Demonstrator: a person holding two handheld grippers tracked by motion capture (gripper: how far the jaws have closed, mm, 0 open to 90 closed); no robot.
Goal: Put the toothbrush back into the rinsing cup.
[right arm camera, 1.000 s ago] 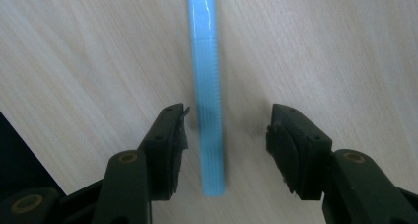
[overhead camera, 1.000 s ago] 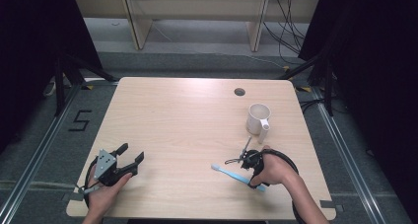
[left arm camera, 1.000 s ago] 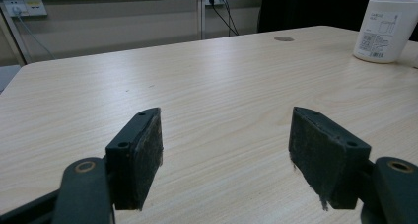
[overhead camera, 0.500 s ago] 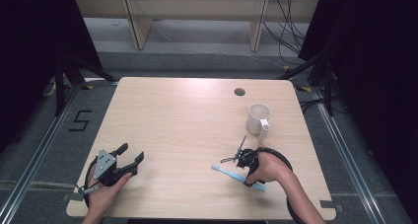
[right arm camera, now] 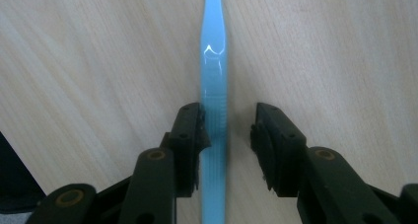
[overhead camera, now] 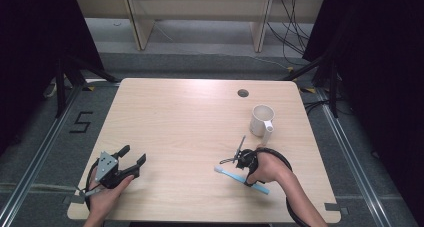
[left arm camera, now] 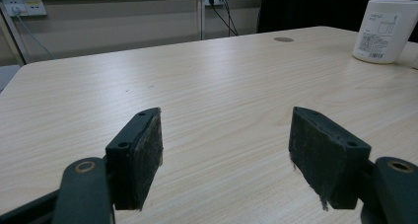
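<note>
Slim glossy light-blue toothbrush (right arm camera: 213, 86) lies flat on table (overhead camera: 190, 122).

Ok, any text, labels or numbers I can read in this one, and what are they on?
"5": marked on the floor left of the table.
Printed label on the white mug, with what looks like a code square: too small to read.
Nothing readable on the blue toothbrush or the grippers.

light-blue toothbrush (right arm camera: 214, 61), flat on table (overhead camera: 180, 117)
</note>
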